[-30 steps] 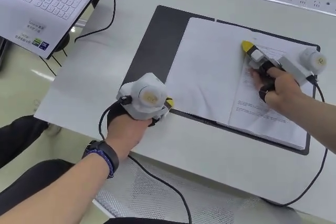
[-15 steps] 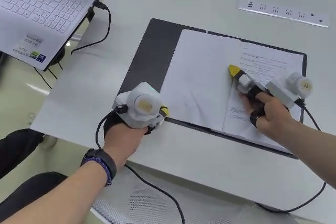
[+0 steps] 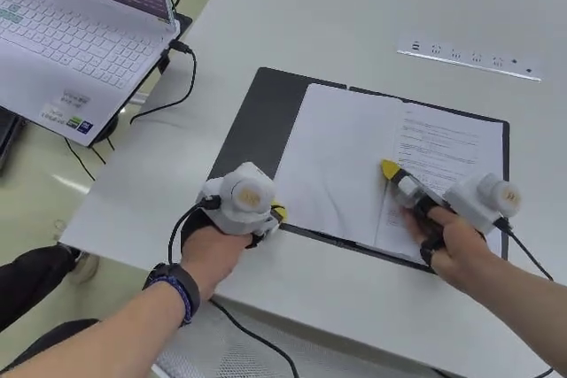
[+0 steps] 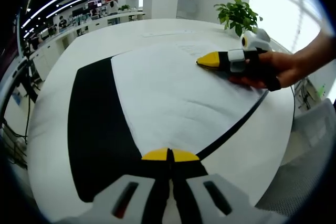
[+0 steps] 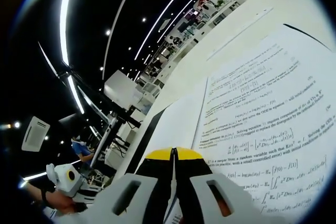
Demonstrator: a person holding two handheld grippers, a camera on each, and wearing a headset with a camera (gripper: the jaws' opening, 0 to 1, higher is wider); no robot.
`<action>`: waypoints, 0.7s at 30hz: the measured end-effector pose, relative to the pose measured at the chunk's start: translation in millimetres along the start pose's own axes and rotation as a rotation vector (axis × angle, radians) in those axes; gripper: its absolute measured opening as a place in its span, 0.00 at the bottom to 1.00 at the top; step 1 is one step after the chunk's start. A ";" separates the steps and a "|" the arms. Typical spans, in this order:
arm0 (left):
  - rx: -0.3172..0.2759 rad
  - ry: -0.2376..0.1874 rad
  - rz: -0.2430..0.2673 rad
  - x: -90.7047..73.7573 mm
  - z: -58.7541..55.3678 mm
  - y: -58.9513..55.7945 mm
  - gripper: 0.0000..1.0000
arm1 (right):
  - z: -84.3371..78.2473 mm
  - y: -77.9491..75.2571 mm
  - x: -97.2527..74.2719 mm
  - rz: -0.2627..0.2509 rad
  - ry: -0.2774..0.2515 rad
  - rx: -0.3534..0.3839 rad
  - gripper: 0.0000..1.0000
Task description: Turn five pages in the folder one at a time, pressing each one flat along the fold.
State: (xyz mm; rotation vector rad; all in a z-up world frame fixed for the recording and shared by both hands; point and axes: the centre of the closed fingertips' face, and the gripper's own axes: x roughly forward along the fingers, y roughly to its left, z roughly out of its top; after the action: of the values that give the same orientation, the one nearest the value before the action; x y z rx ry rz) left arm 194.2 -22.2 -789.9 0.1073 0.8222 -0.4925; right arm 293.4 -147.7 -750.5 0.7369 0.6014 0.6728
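Observation:
A black folder [image 3: 251, 112] lies open on the white table. A blank turned page [image 3: 335, 157] covers its left half and a printed page [image 3: 447, 152] its right half. My right gripper [image 3: 389, 169] is shut, its yellow tips resting on the paper along the fold between the two pages. In the right gripper view its tips [image 5: 174, 154] meet over the fold, with printed text [image 5: 252, 129] to the right. My left gripper [image 3: 278, 212] is shut and rests at the folder's near left edge. Its closed tips [image 4: 169, 155] sit on the black cover [image 4: 94, 129], and the right gripper [image 4: 211, 60] lies beyond on the page.
A white laptop [image 3: 71, 50] with a black cable [image 3: 177, 86] stands at the far left, past the table's edge. A white power strip [image 3: 468, 60] lies at the back right. A cable [image 3: 248, 329] trails from the left gripper off the near edge.
My right gripper has slid down the fold toward me. The left gripper has stayed at the folder's near edge. The head camera has shifted, so the whole scene sits differently.

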 end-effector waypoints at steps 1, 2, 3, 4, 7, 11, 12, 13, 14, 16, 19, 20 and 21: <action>0.002 0.001 0.000 0.0 0.0 -0.4 0.00 | -2.0 0.0 -1.3 0.000 0.003 -0.002 0.00; 0.005 -0.001 0.002 -0.2 -0.1 -0.9 0.00 | -4.9 0.3 -3.7 0.001 0.006 -0.002 0.00; 0.005 -0.003 0.006 -0.3 -0.3 -1.1 0.00 | -6.7 0.6 -5.2 0.002 0.008 -0.003 0.00; 0.003 -0.006 0.011 -0.2 -0.3 -1.2 0.00 | -8.6 1.0 -6.8 0.002 0.011 -0.004 0.00; 0.002 -0.008 0.026 -0.5 -0.2 -1.4 0.00 | -14.6 1.3 -12.7 0.004 0.023 -0.008 0.00; -0.002 -0.007 0.026 -1.0 -0.1 -1.4 0.00 | -20.1 -3.8 -15.7 0.012 0.050 -0.025 0.00; -0.003 -0.007 0.026 -1.0 0.0 -1.4 0.00 | -21.7 -4.3 -16.3 0.015 0.058 -0.028 0.00; -0.003 -0.006 0.025 -1.2 0.0 -1.5 0.00 | -22.4 -4.7 -16.8 0.017 0.060 -0.031 0.00; -0.003 -0.006 0.025 -1.3 0.0 -1.7 0.00 | -23.2 -5.2 -17.5 0.017 0.063 -0.031 0.00; -0.002 -0.004 0.025 -1.4 0.1 -1.7 0.00 | -25.6 -5.7 -19.0 0.016 0.068 -0.032 0.00; -0.005 -0.005 0.025 -1.9 0.3 -1.5 0.00 | -31.5 -6.6 -22.3 0.015 0.076 -0.037 0.00; -0.005 -0.005 0.025 -2.1 0.3 -1.4 0.00 | -33.1 -6.5 -23.6 0.016 0.077 -0.036 0.00; -0.003 -0.004 0.025 -2.1 0.3 -1.1 0.00 | -34.9 -6.5 -25.3 0.017 0.077 -0.034 0.00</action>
State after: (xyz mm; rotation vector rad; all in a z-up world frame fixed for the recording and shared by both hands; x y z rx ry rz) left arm 192.7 -22.4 -788.1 0.1139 0.8165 -0.4676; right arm 255.3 -155.8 -769.9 0.6871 0.6534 0.7277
